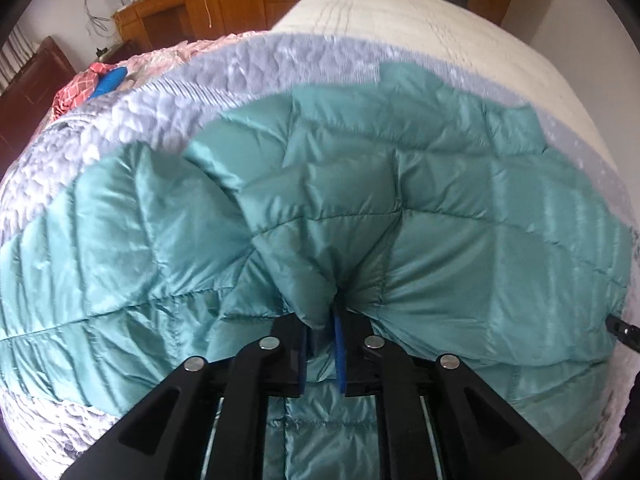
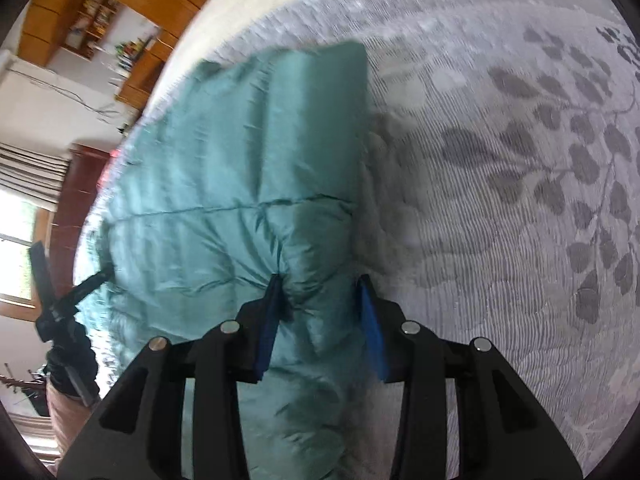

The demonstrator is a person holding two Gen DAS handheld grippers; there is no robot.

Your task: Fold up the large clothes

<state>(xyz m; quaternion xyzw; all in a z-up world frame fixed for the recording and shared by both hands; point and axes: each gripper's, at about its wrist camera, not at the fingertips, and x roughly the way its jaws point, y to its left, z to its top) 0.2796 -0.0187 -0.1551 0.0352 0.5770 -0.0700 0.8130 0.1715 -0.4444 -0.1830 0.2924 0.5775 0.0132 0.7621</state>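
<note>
A teal quilted down jacket (image 1: 460,216) lies spread on the bed, partly folded over itself. In the left wrist view my left gripper (image 1: 322,320) is shut on a bunched fold of the jacket, which puckers between the blue pads (image 1: 339,344). In the right wrist view a thick edge of the same jacket (image 2: 224,168) fills my right gripper (image 2: 319,279), and the left pad (image 2: 269,320) digs into the cloth. The left gripper's black frame (image 2: 68,300) shows at the jacket's far left edge, held by a dark-sleeved hand.
The jacket rests on a grey leaf-patterned bedspread (image 2: 520,168) over a cream quilt (image 1: 400,12). Pink bedding, a red checked cloth (image 1: 76,90) and a blue item lie at the bed's far left. Wooden cabinets (image 1: 176,12) and a dark headboard stand beyond.
</note>
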